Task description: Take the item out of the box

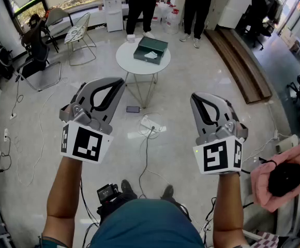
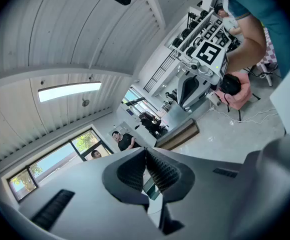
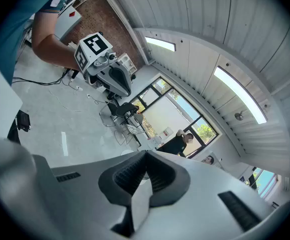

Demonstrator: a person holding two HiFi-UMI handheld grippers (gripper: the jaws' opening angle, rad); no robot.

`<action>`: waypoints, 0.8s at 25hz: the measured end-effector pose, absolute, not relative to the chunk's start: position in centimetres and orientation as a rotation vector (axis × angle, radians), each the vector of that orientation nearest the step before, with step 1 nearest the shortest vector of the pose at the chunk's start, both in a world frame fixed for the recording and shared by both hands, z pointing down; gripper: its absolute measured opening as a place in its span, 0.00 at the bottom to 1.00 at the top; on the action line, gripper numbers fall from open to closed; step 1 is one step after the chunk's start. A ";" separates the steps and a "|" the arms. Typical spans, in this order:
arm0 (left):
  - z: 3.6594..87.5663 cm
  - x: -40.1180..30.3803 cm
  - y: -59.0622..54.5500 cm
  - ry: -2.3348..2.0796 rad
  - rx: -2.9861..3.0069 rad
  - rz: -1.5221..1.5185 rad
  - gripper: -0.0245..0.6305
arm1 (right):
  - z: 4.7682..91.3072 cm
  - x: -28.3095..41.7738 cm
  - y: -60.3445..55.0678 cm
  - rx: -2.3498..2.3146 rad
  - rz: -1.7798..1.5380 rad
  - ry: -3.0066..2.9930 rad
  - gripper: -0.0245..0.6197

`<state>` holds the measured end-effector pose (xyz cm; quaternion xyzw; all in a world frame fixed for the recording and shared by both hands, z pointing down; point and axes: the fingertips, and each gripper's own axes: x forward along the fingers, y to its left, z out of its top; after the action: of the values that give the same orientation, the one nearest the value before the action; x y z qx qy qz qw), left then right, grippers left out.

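Observation:
A dark green box [image 1: 151, 49] lies on a small round white table [image 1: 134, 62] in the middle of the room, with a white item [image 1: 151, 55] resting on it. My left gripper [image 1: 121, 80] and right gripper [image 1: 194, 96] are held up in the air side by side, well short of the table. Both are shut with nothing between the pads. In the left gripper view the jaws [image 2: 146, 150] meet at the tips, and the same holds in the right gripper view [image 3: 146, 155]. Each gripper view looks up at the ceiling and windows, and neither shows the box.
Two people [image 1: 140, 4] stand just behind the table. Chairs [image 1: 83, 32] stand at the left. A phone [image 1: 133, 109], a power strip [image 1: 151, 125] and cables lie on the floor between me and the table. A wooden platform [image 1: 243, 66] runs along the right, and a pink bag [image 1: 282, 177] sits near my right arm.

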<state>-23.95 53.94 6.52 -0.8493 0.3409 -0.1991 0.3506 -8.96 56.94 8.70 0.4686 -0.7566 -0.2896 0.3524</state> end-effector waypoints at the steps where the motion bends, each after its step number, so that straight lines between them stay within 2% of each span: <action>1: 6.4 -24.4 53.6 0.878 -2.197 -0.517 0.07 | 8.6 -9.5 56.6 1.215 -0.747 -1.956 0.10; 20: 5.6 -34.7 48.0 0.878 -2.245 -0.438 0.07 | 9.3 -19.9 50.5 1.212 -0.630 -2.072 0.10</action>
<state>-34.72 48.05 5.63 -0.8622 0.3370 -0.1683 0.3388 -19.94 50.52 9.30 0.4619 -0.7899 -0.2401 0.3242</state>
